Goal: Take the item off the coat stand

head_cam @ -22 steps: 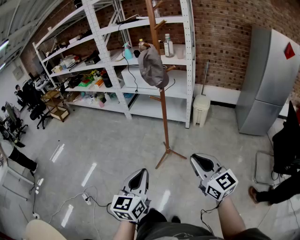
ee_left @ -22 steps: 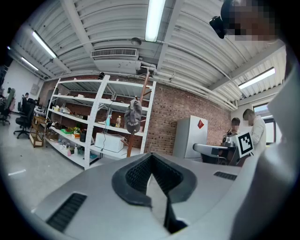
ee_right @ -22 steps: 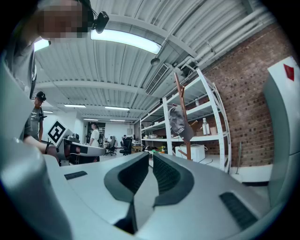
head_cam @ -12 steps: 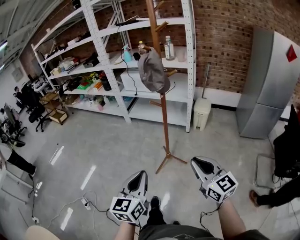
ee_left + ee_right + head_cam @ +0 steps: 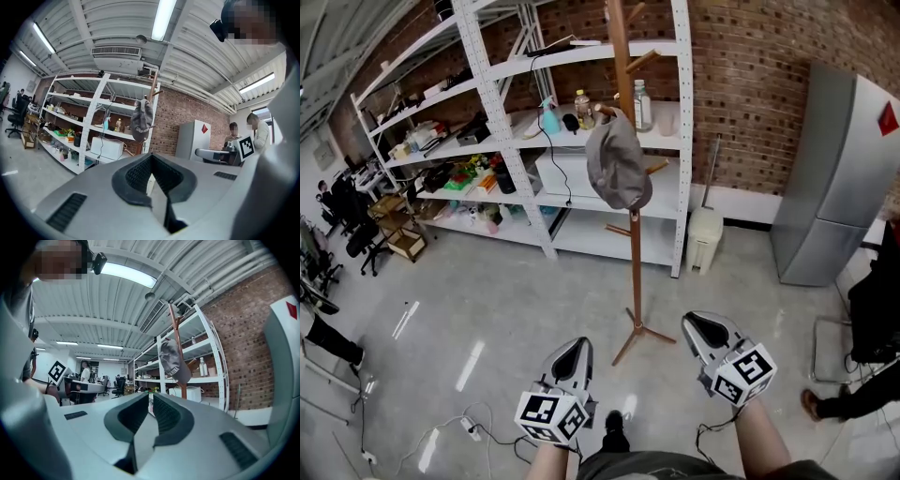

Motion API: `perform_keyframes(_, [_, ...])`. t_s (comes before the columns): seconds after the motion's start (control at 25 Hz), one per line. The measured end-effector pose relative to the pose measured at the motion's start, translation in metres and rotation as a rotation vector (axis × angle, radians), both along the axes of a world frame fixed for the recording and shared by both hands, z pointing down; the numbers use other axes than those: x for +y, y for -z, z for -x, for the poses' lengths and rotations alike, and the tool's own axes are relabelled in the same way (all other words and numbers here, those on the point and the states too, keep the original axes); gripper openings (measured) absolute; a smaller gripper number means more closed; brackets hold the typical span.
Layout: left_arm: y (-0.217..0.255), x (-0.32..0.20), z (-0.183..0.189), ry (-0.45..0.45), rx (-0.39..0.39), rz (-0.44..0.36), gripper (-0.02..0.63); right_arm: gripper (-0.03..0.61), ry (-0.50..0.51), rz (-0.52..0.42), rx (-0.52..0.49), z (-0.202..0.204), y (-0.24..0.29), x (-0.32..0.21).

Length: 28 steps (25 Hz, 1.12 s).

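A grey cap (image 5: 617, 167) hangs on a peg of the wooden coat stand (image 5: 633, 253), which rises from the floor in front of white shelving. The cap (image 5: 141, 125) shows far ahead in the left gripper view, and the same cap (image 5: 173, 361) hangs beyond the jaws in the right gripper view. My left gripper (image 5: 575, 352) is low and near me, shut and holding nothing. My right gripper (image 5: 700, 328) sits beside it, also shut and holding nothing. Both are well short of the stand.
White metal shelving (image 5: 534, 131) with bottles and boxes lines the brick wall behind the stand. A grey fridge (image 5: 839, 178) stands at the right, a small white bin (image 5: 704, 225) beside the shelving. Cables (image 5: 478, 422) lie on the floor at the left. A person's foot (image 5: 814, 405) shows at the right.
The view has shifted so the coat stand and cap sit slightly further right and closer. Both grippers have stayed low and shut in the same places.
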<state>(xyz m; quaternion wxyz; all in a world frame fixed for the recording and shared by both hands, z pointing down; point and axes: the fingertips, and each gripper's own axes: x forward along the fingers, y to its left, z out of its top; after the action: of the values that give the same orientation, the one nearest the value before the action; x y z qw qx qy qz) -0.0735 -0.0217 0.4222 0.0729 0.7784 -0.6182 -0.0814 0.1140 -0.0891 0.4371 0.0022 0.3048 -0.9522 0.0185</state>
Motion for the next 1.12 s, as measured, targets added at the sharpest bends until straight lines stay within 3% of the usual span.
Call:
perform_keyframes(0.48, [0.016,-0.07,0.047,-0.063,0.02,-0.02,0.006,0.035,-0.056,-0.011,0.003,0.05,0.018,-0.058])
perform_keyframes(1.12, [0.063,-0.152,0.064,-0.153,-0.013,-0.117,0.007,0.035,-0.146,-0.082,-0.016,0.103,0.048,-0.106])
